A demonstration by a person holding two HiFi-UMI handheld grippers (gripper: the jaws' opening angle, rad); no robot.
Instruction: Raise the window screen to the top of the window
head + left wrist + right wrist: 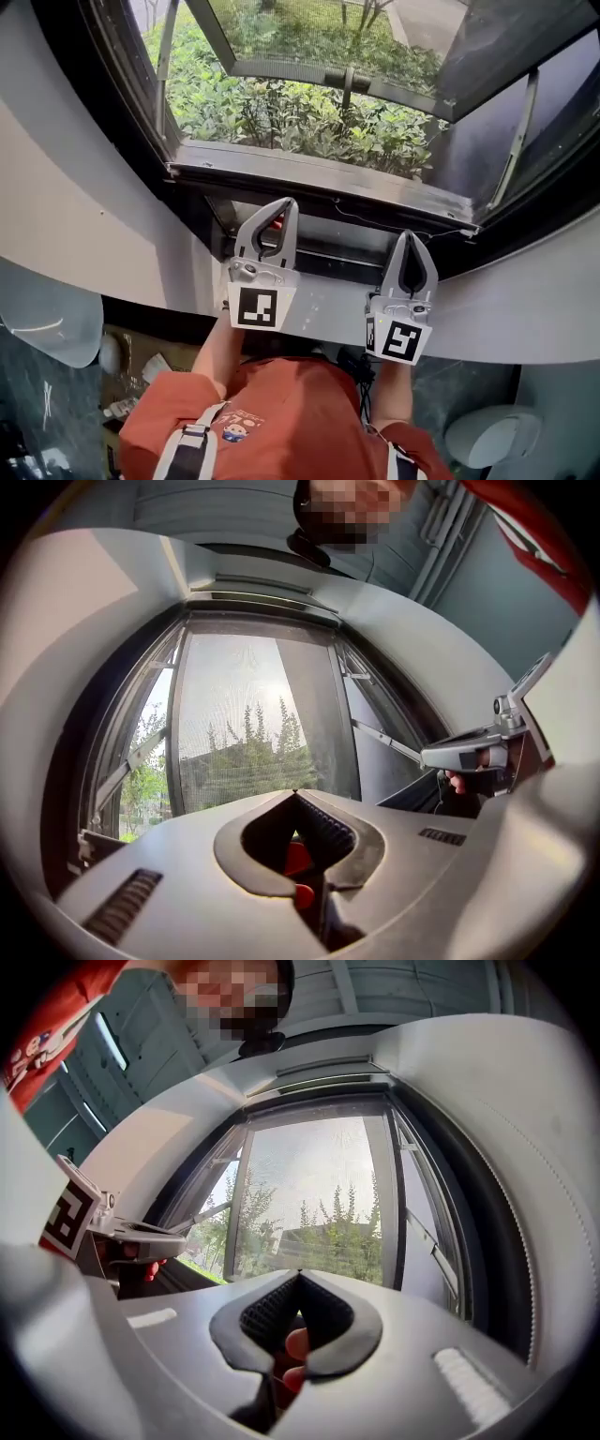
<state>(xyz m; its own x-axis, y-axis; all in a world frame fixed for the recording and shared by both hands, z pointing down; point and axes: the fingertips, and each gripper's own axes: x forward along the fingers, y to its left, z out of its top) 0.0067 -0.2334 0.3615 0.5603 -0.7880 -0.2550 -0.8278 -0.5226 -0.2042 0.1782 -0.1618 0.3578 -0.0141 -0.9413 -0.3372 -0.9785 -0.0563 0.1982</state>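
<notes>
Where two hand-held grippers point: one window.

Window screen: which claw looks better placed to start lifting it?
Left, probably. In the head view the left claw reaches closer to the window's bottom rail than the right claw, which sits further back. Both are shut and empty.

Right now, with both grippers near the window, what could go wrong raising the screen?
The left gripper and right gripper both have jaws shut on nothing, so pushing the window screen with the tips could slip or dent its mesh. Lifting unevenly with two hands might tilt and jam it.
</notes>
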